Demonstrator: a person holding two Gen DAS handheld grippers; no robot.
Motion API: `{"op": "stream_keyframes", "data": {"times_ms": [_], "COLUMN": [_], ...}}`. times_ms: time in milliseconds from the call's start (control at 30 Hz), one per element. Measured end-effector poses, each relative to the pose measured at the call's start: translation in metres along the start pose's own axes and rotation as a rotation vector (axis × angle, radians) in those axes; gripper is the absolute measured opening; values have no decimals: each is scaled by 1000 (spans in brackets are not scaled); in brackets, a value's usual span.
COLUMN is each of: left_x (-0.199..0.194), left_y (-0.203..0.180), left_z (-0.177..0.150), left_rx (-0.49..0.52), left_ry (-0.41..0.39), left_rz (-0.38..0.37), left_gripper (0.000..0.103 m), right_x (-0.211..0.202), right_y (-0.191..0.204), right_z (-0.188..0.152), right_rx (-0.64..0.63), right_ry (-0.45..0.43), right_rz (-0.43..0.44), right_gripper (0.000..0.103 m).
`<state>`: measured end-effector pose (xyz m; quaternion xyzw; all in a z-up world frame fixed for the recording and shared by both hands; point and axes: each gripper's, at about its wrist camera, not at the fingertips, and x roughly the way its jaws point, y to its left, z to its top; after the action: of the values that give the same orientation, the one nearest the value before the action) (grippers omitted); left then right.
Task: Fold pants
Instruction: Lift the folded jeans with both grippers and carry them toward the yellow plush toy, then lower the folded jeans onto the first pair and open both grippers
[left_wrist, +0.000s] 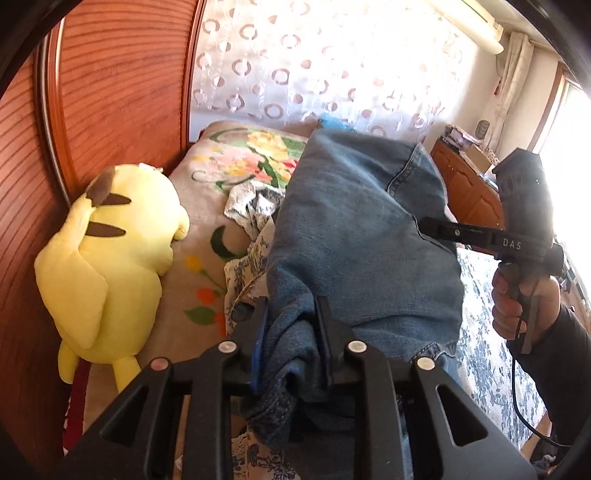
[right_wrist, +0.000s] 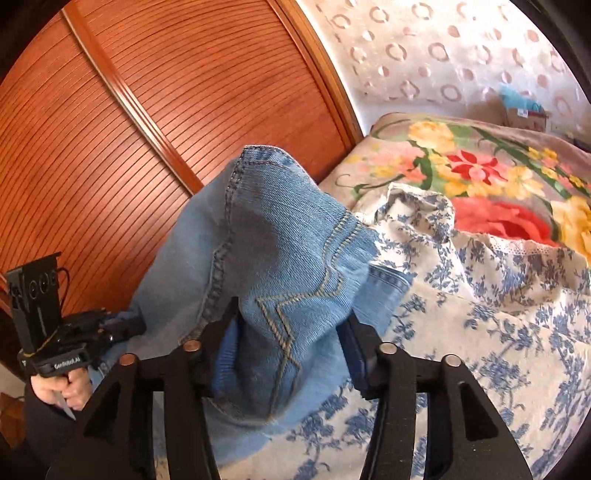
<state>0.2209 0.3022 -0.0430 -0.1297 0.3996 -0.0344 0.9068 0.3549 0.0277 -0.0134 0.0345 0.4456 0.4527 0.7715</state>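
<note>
Left gripper (left_wrist: 291, 332): black two-finger tongs, your left hand, jaws narrowly parted with a bunched fold of the faded blue denim pants (left_wrist: 354, 229) filling the gap and pressed by both pads; read as clamped on the cloth. Right gripper (right_wrist: 291, 336): same make, jaws standing wider, the pants' stitched back-pocket panel between them; the left pad sits against the cloth, but the right pad shows a sliver of space, so whether it grips firmly you cannot tell. No earlier view is held, so nothing is entered on motion. Pants: raised off the bed in a hanging bundle between your two tools, lower part draped toward the white bedspread printed with blue flowers (right_wrist: 480, 317). Bystanders: a yellow plush toy with brown-tipped ears (left_wrist: 110, 258) lying against the ribbed reddish wooden wardrobe door (right_wrist: 147, 147), well apart from the cloth; a beige blanket with large red and yellow flowers (right_wrist: 480, 162) beyond the bedspread. Step in hand, as judged: laying the folded bundle down flat. Handling notes: lower both ends level so the fold line lands straight; keep your left clamp firm until denim rests on the bedspread; avoid letting the right side slip out early, since heavy denim will slump and skew; set it on the clear bedspread, not the rumpled edge near the blanket.
</note>
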Motion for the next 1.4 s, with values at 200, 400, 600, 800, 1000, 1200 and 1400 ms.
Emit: {"op": "stream_keyframes", "data": {"times_ms": [200,400,600,800,1000,1200,1400], "left_x": [-32,-42,-27,-12,-14,-30,-42], "left_y": [-14,-36,-47,-43,-38,-35,-35], "left_z": [2,0,-23,-49,-58,-62,-73], "left_rx": [65,128,125,121,100,73,58], "left_ry": [-85,-137,-82,-31,-43,-80,-100], "left_rz": [64,34,38,69,65,61,61], "left_gripper": [39,43,43,42,42,42,42], "right_x": [-32,-48,7,48,48,12,-19], "right_y": [12,53,53,13,1,17,41], "right_z": [4,21,37,42,33,22,-11], "right_rx": [-98,-294,-356,-294,-256,-250,-265], "right_ry": [-43,-186,-106,-20,-32,-106,-146], "right_rz": [-83,-112,-189,-272,-266,-259,-215], "right_gripper": [53,53,43,33,35,37,39]}}
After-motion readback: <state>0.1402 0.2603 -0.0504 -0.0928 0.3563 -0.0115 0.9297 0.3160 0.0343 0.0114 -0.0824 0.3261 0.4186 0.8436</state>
